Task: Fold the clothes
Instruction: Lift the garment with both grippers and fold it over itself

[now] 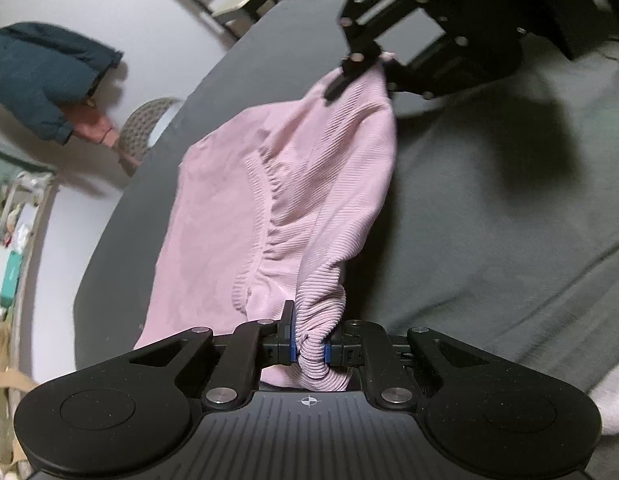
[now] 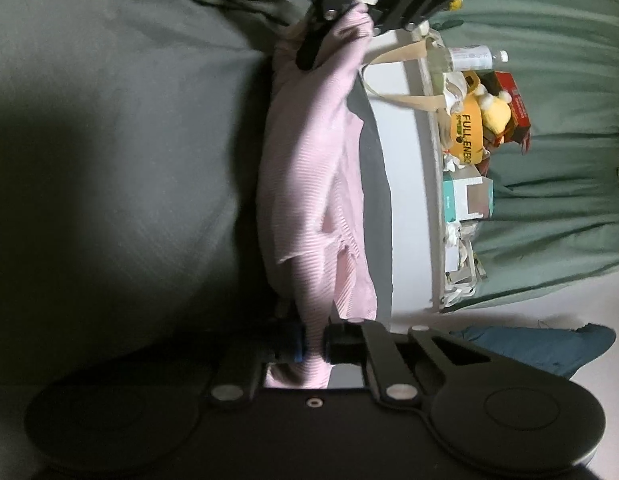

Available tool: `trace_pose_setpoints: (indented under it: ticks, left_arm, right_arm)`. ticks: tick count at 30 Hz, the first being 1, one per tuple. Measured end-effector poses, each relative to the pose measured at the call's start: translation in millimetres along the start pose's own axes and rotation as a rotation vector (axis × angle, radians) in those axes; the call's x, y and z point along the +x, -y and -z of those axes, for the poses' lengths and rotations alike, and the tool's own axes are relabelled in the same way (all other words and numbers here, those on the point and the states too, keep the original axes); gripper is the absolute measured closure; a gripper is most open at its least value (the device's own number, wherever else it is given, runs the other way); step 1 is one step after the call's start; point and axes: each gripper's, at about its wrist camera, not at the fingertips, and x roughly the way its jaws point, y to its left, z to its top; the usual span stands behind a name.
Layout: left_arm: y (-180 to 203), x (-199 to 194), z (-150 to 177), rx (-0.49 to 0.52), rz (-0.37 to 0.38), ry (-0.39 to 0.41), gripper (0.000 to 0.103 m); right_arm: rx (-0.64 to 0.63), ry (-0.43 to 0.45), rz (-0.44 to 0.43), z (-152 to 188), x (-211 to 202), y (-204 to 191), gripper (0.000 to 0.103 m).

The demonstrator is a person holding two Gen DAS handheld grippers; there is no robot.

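In the left wrist view, the left gripper has its jaws closed tight on a bunched corner of the pink ribbed garment. The cloth is stretched away from it over the dark grey bed, and its far corner is pinched by the right gripper, near the top of the picture. The left part of the garment lies close to the edge of the bed. Beyond this edge I see the pale floor, a dark teal jacket and a woven basket.

In the right wrist view, the right gripper has its jaws closed on the pink cloth, which passes between the blue pads. The garment runs as a long band up to the left gripper at the top, whose jaws also clamp it. It hangs just at the bed edge, with the grey-green bedding on one side. Beyond it stand a shelf with a yellow bag, a clear bottle and a teal box, before a green curtain.
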Motion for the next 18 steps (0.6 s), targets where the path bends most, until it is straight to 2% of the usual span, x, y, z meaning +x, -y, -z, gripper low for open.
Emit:
trace_pose_setpoints:
  ticks: [6,13,16,18]
  left_arm:
    - [8,-23,1,0.088,0.109,0.051,0.092]
    - [12,-63,1,0.190,0.319,0.114,0.092]
    - [9,-69,-1,0.162,0.395,0.113,0.092]
    - [-3,-64,0,0.100,0.438,0.110,0.092]
  right_arm:
    - [0.018,-0.004,-0.053,1,-19,16,0.095]
    - [0.056,-0.013,-0.174,-4,-64,32,0.095]
    - [0.093,-0.013,-0.254,-8,-88,39,0.095]
    - [0.146,-0.019,-0.316,-7,-85,53,0.095]
